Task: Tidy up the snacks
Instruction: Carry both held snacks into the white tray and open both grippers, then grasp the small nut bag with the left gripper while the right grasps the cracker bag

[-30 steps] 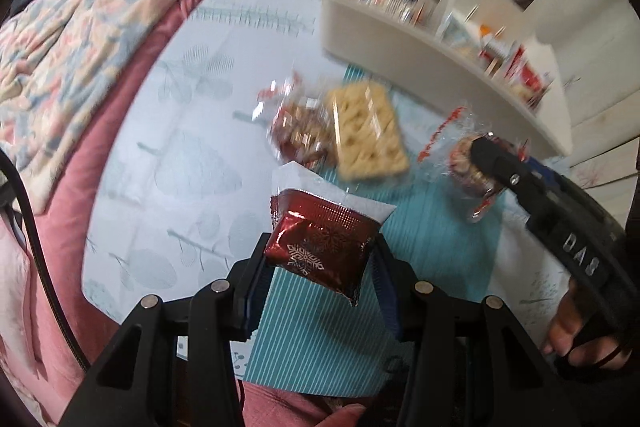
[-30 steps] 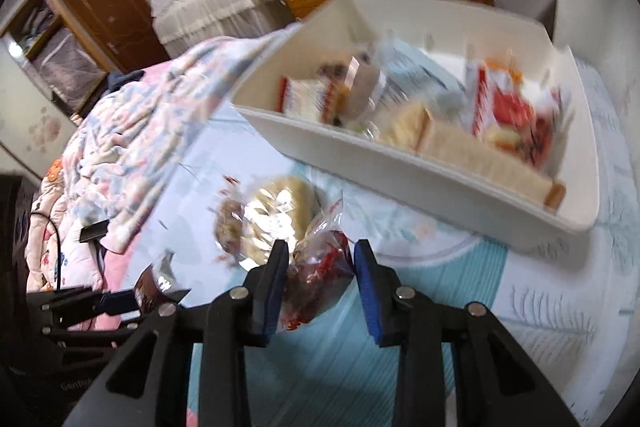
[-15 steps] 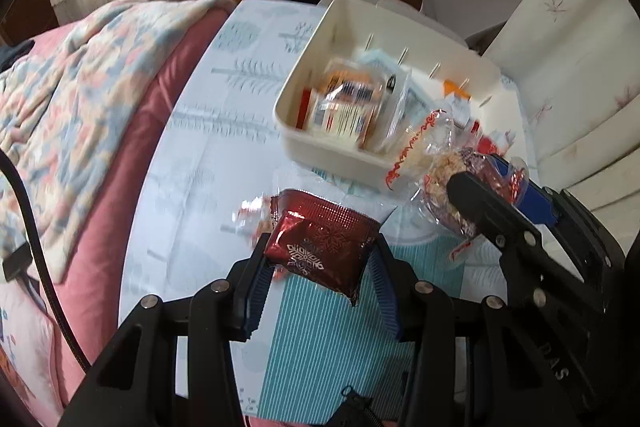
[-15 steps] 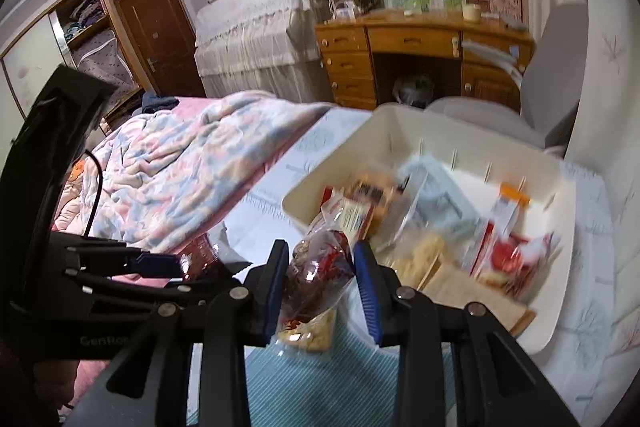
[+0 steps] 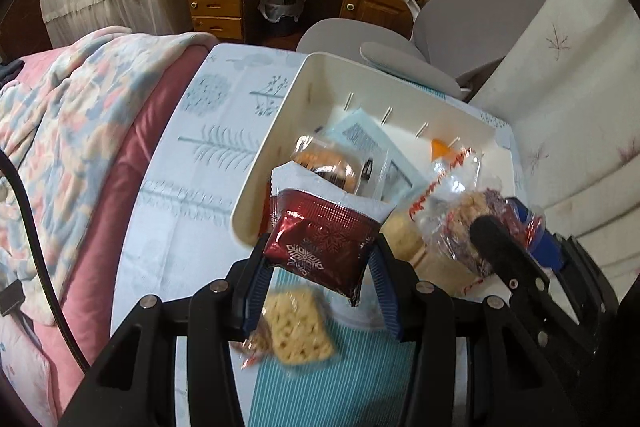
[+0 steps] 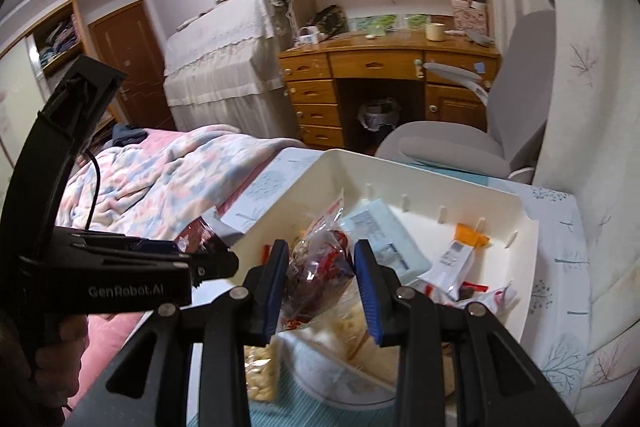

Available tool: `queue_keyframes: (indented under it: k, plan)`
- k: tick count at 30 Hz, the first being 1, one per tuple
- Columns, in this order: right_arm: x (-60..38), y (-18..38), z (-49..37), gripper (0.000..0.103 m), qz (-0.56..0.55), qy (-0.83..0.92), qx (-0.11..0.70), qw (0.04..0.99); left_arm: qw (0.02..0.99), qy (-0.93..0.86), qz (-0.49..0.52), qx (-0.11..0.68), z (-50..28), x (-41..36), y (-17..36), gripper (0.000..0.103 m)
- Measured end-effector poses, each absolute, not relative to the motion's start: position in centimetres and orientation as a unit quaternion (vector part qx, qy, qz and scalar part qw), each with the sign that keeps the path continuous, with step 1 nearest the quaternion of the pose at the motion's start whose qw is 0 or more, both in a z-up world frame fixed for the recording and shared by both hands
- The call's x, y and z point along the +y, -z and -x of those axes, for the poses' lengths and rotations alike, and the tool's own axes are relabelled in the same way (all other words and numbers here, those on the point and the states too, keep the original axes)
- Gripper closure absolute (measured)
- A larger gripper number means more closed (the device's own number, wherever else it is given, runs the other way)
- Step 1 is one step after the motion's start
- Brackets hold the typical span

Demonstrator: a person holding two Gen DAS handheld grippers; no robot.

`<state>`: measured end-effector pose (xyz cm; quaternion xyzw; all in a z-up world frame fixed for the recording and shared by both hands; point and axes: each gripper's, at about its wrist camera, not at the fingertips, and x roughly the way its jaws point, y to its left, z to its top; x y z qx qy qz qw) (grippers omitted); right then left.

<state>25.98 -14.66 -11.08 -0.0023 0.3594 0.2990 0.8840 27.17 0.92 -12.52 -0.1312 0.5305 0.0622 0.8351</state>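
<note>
Both grippers have risen from the bench since the earlier frames and now hang at the near rim of the white bin (image 5: 260,183), each with its snack.

The left gripper (image 5: 320,267) clamps a dark red foil packet (image 5: 324,243) by its two side edges — the packet lies flat between the blue pads, its long axis across the jaws, its white sealed end pointing away over the bin's near corner. The right gripper (image 6: 320,279), jaws narrow, pinches a clear bag of reddish snacks (image 6: 316,267); the bag stands upright between the pads, its crimped top pointing up and forward over the bin (image 6: 528,267), its lower end hanging below them.

Inside the bin lie several wrapped snacks. On the bench (image 5: 168,247) beneath the left gripper, a clear-wrapped cracker (image 5: 298,331) rests on a teal striped mat (image 5: 332,387), well below the packet.
</note>
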Motion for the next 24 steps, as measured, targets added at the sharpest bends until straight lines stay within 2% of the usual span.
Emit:
queue_keyframes:
  k: [6, 7, 8, 10, 11, 16, 24]
  plan:
    - [-15.6, 12.1, -27.6, 0.069, -0.009, -0.274, 0.370, 0.888, 0.839, -0.063, 0.110, 0.529, -29.7, -0.1, 13.1, 0.055]
    - [-15.8, 12.3, -27.8, 0.068, -0.010, -0.269, 0.373, 0.888, 0.838, -0.064, 0.107, 0.531, -30.1, -0.2, 13.2, 0.052]
    - [-15.8, 12.4, -28.0, 0.068, -0.009, -0.265, 0.377, 0.887, 0.838, -0.065, 0.106, 0.532, -30.3, -0.3, 13.3, 0.048]
    - [-15.8, 12.7, -28.2, 0.068, -0.004, -0.251, 0.386, 0.887, 0.835, -0.065, 0.109, 0.535, -30.5, -0.3, 13.4, 0.021]
    - [-15.8, 12.8, -28.3, 0.067, -0.001, -0.246, 0.392, 0.886, 0.835, -0.068, 0.108, 0.535, -30.5, -0.2, 13.5, 0.019]
    - [-16.1, 13.1, -28.1, 0.054, -0.003, -0.241, 0.398, 0.885, 0.827, -0.088, 0.117, 0.542, -29.9, 0.7, 14.1, 0.019]
    - [-16.0, 13.1, -27.0, 0.052, 0.004, -0.248, 0.406, 0.880, 0.820, -0.124, 0.144, 0.540, -27.0, 3.0, 13.9, 0.019]
